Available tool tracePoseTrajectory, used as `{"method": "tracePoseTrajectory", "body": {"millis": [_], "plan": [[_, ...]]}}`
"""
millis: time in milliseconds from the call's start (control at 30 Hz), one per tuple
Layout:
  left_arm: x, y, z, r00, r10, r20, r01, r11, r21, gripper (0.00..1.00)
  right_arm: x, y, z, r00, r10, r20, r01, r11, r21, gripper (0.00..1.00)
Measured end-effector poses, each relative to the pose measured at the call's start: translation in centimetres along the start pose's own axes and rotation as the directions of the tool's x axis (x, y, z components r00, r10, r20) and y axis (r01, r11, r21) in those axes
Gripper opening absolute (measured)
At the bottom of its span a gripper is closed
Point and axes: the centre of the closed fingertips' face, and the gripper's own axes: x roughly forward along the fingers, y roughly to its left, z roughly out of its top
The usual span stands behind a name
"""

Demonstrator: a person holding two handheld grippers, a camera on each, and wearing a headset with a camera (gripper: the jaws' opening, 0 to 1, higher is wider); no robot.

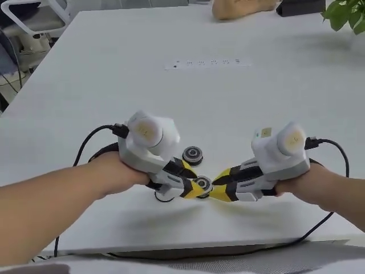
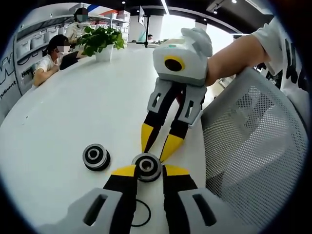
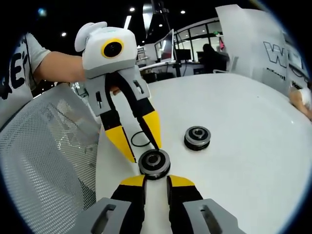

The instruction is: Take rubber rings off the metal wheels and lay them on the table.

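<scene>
A metal wheel [image 1: 202,184] with a black rubber ring sits near the table's front edge, between both grippers. My left gripper [image 2: 148,170] is shut on this wheel [image 2: 147,166], its yellow tips pressed against either side. My right gripper [image 3: 156,181] comes in from the opposite side, jaws narrow, and pinches the ring at the wheel's [image 3: 154,163] edge. A second wheel [image 1: 193,154] with its ring on stands free just behind. A loose rubber ring [image 3: 140,139] lies flat on the table under the left gripper [image 1: 194,191]. The right gripper [image 1: 215,191] is close beside it.
The white table [image 1: 239,103] stretches far ahead, with a row of sockets [image 1: 208,61] at its middle. A plant [image 1: 345,14] and a tan object [image 1: 242,8] stand at the far edge. A mesh chair [image 2: 253,146] is right behind the front edge. Cables trail from both grippers.
</scene>
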Motion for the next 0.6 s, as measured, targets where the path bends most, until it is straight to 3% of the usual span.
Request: {"method": "tracePoseTrajectory", "body": {"millis": [267,600], "plan": [[0.6,0.11,-0.23,0.9997,0.01,-0.02,-0.01,1.0,0.025,0.11,0.1,0.09,-0.06,1.0,0.001,-0.005,-0.001,1.0,-0.01,0.14],[0.66,0.12,-0.1,0.9987,0.05,0.004,-0.051,0.995,0.09,0.07,0.15,0.06,0.01,1.0,0.0,-0.003,0.0,1.0,-0.01,0.13]]}}
